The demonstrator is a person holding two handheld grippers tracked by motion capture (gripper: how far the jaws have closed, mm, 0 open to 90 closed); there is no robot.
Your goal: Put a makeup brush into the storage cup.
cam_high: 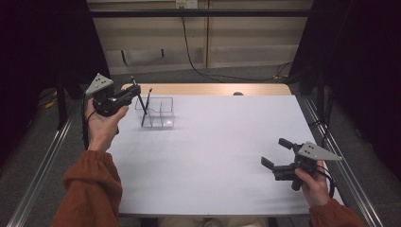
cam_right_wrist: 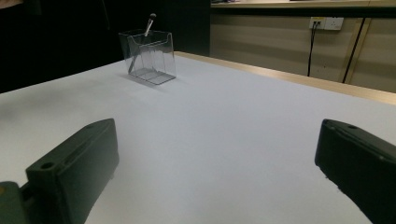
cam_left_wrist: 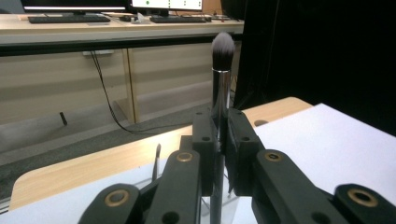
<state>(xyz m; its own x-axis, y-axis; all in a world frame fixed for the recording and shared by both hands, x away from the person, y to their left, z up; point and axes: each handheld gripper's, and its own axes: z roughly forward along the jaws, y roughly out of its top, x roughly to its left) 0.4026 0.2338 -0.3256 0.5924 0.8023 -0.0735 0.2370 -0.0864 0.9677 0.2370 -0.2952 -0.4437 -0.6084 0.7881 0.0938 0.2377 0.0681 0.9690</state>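
Observation:
My left gripper (cam_high: 134, 93) is held up at the far left of the white table, shut on the metal handle of a makeup brush (cam_high: 133, 82). The brush stands nearly upright, its grey bristle head (cam_left_wrist: 222, 48) above the jaws (cam_left_wrist: 219, 126), and its lower end reaches down toward a clear plastic organizer (cam_high: 163, 112). A second dark brush (cam_high: 147, 105) leans inside the organizer's left compartment. The organizer (cam_right_wrist: 154, 51) and this leaning brush (cam_right_wrist: 150, 20) also appear far off in the right gripper view. My right gripper (cam_high: 276, 152) hovers low at the front right, open, with bare table between its jaws (cam_right_wrist: 219, 163).
The white table (cam_high: 213, 151) has a wooden strip (cam_high: 213, 89) along its far edge. Metal rails (cam_high: 42, 165) run down both sides. Cables (cam_high: 198, 66) lie on the floor beyond, below a desk with keyboards (cam_left_wrist: 63, 19).

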